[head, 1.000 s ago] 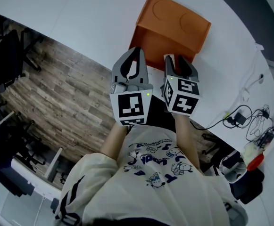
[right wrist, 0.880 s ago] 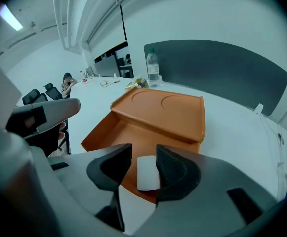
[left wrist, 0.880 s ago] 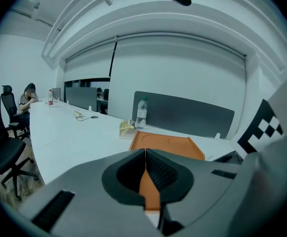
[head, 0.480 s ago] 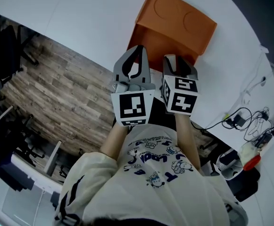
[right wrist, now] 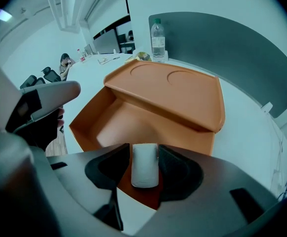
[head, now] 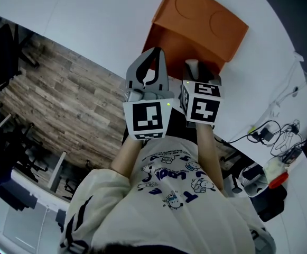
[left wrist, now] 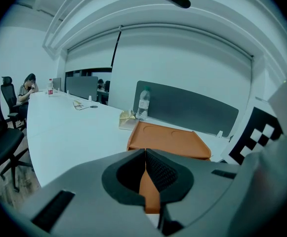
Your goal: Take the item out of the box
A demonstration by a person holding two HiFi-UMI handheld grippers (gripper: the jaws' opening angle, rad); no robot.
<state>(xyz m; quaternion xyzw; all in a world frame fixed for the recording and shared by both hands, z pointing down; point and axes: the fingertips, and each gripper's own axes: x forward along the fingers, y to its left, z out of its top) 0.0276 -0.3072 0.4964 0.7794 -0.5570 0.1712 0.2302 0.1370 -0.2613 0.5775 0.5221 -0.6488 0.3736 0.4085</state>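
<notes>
With right gripper fingers just opened astride item in box, left gripper fingers together, sink, clamp squarely, lift straight up.

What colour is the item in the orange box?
The item is white; best in right gripper view.

an orange box lies open on the white tabletop, its lid tipped back. the left hand-held gripper sits at the box's near wall, jaw tips meeting. the right hand-held gripper reaches over that wall just beside it; its jaws have just been opening, and what lies between them is unclear from here. cables trail at right
</notes>
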